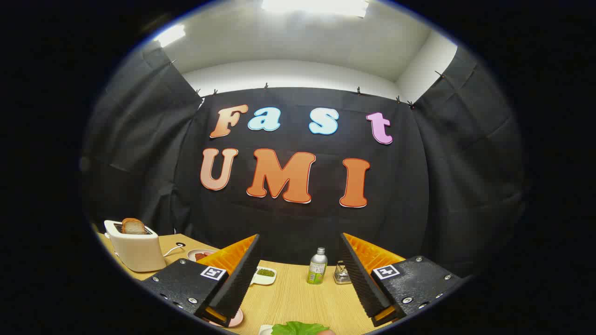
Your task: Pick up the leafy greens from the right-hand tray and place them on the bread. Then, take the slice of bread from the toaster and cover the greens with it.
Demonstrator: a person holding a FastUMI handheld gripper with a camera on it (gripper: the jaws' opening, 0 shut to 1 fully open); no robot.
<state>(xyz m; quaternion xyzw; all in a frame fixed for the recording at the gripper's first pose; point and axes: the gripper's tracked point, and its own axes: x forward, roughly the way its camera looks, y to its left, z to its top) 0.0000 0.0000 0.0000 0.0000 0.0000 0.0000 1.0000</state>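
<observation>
The gripper point(300, 274) hangs wide apart and empty above the table point(298, 298), with the greens point(298, 328) lying just below and between its fingers, seemingly not yet lifted. The bread point(133, 226) stands in the toaster point(135, 251), off beyond the left finger, so both steps look undone. The bottle point(318, 266) label is too small to read.

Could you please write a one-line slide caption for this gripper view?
Open gripper poised above the leafy greens, with bread waiting in the toaster.
</observation>
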